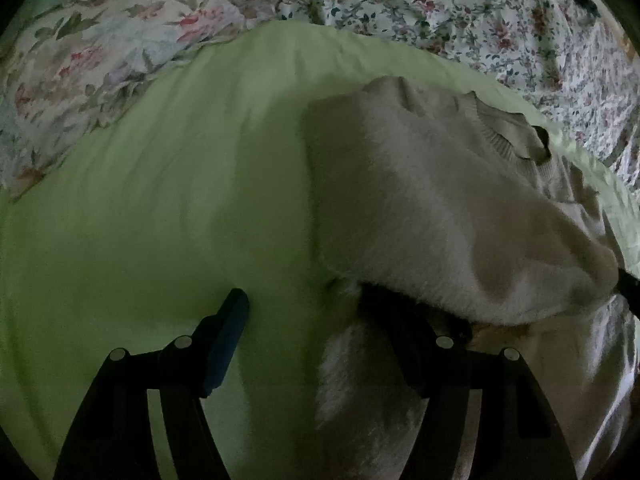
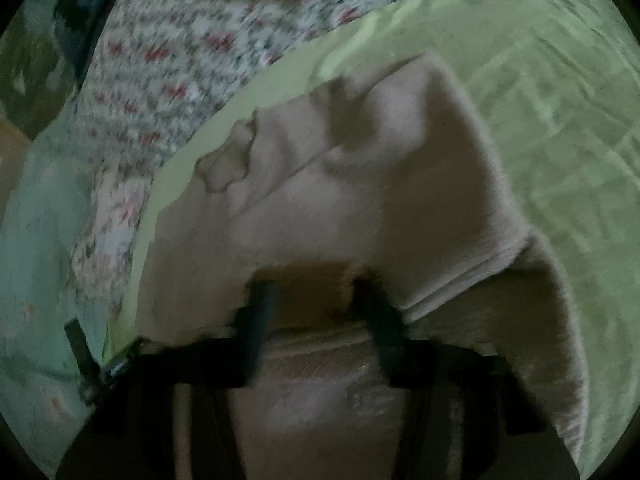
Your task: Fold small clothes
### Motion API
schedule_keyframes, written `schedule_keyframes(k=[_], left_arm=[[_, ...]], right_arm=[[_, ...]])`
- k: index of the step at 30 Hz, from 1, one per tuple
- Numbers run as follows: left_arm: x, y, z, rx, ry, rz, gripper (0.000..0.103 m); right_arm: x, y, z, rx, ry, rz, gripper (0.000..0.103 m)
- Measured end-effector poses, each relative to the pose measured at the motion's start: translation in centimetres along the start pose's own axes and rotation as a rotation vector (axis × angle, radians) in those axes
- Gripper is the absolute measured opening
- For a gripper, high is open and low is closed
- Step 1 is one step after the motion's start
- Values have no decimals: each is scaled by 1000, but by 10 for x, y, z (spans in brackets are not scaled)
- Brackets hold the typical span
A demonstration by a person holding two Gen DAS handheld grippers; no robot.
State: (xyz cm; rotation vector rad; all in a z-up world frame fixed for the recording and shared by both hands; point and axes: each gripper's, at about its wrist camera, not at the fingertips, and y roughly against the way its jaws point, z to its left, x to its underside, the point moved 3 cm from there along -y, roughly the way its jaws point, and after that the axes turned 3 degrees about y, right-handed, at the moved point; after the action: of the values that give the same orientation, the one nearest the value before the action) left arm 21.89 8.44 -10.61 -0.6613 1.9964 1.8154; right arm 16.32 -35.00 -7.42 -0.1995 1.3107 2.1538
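Black fingers of the left tool (image 1: pixel 304 320) stand spread beside a fuzzy beige knit sweater (image 1: pixel 420 208) on the lime-green sheet (image 1: pixel 160 200) of the bed. Right tool (image 2: pixel 316 300) pinches its hem. One side looks folded over; more folds seem left.

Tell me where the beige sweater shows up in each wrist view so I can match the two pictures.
Left wrist view: the beige sweater fills the right half, its ribbed collar toward the upper right.
Right wrist view: the beige sweater fills the centre, reaching down to the bottom edge.
Shared landmark: the light green sheet under it, bordered by floral bedding.
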Motion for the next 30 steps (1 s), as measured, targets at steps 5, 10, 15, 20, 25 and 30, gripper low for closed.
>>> schedule_keyframes(k=[5, 10, 15, 20, 25, 30], left_arm=[[-10, -2, -7, -8, 4, -4, 68], [-10, -7, -10, -31, 11, -7, 69], [-12, -8, -5, -49, 43, -11, 69], [-15, -8, 9, -28, 122, -12, 69], [-13, -8, 14, -11, 141, -16, 70], [-12, -5, 17, 8, 132, -2, 70]], right_arm=[[-13, 34, 20, -27, 57, -104, 6], [-39, 64, -3, 64, 1, -150, 6], [-37, 37, -27, 179, -48, -73, 8], [-31, 51, -27, 266, -52, -159, 15], [-13, 16, 15, 115, 120, -43, 26], [-8, 0, -22, 195, -7, -9, 24]])
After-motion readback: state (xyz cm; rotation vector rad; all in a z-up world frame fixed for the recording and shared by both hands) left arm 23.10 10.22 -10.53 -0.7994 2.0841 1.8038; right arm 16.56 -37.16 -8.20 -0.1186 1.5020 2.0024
